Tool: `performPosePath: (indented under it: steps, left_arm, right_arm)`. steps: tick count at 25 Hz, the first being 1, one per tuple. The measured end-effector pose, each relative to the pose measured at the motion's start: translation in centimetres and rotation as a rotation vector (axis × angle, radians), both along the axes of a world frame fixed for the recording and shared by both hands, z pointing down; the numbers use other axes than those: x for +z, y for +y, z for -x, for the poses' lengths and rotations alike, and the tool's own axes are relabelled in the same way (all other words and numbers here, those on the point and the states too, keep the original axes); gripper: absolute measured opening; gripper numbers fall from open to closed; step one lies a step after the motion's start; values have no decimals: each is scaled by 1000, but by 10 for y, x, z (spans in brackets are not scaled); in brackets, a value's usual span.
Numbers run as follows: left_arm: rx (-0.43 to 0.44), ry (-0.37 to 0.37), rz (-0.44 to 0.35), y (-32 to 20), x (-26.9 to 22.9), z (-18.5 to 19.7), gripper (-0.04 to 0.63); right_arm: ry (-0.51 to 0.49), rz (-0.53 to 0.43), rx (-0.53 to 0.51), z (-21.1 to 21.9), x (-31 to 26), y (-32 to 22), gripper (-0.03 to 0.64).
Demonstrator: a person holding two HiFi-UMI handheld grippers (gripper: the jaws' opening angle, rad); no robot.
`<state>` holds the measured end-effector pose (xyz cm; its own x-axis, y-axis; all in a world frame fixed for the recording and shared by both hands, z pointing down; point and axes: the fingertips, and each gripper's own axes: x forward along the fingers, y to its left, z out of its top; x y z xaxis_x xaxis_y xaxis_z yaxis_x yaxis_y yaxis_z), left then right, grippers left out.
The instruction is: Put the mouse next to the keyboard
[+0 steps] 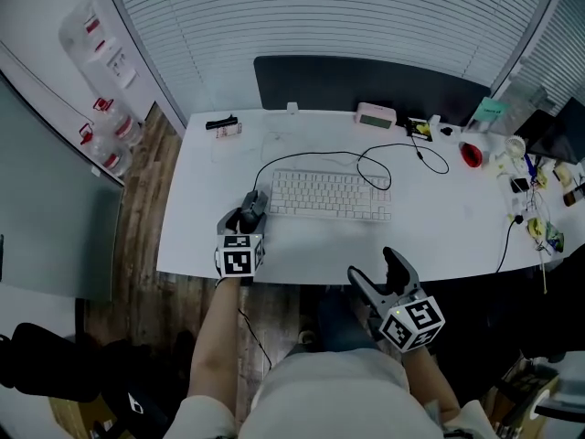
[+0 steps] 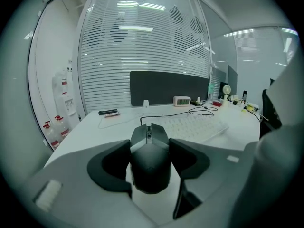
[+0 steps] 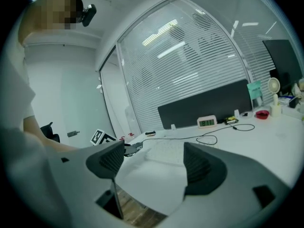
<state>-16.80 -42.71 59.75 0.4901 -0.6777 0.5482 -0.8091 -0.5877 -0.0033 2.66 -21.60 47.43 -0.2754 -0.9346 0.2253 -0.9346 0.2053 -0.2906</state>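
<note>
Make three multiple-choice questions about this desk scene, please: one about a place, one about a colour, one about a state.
1. Where is the mouse?
A. on the floor
B. between the left gripper's jaws, left of the keyboard
C. in the right gripper

2. What colour is the keyboard?
A. white
B. red
C. black

3. How is the right gripper?
A. shut on a pen
B. shut on the mouse
C. open, empty

Answers:
1 B, the left gripper view shows the mouse between its jaws.
2 A, its keys and case look white in the head view.
3 C, its jaws stand apart, with only the desk seen between them.
</note>
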Motion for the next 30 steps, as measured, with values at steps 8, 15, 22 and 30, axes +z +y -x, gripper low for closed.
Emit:
performPosePath:
  steps: [8,15,22,30]
  left_arm:
    - [56,35,-46,27,-29,-18,264]
    - [124,52,-73,52,-47,-51,264]
    - [159,74,-93,66,-59,-101,264]
    - [178,67,-93,79,-62,-178,264]
  right_arm:
    - [3,-18,36,15,-5,39,371]
    - [5,-44,78,6,-17,63,371]
    - [6,-57,94,-27,-19,79,371]
    - [16,-63,90,-100,-27,85,371]
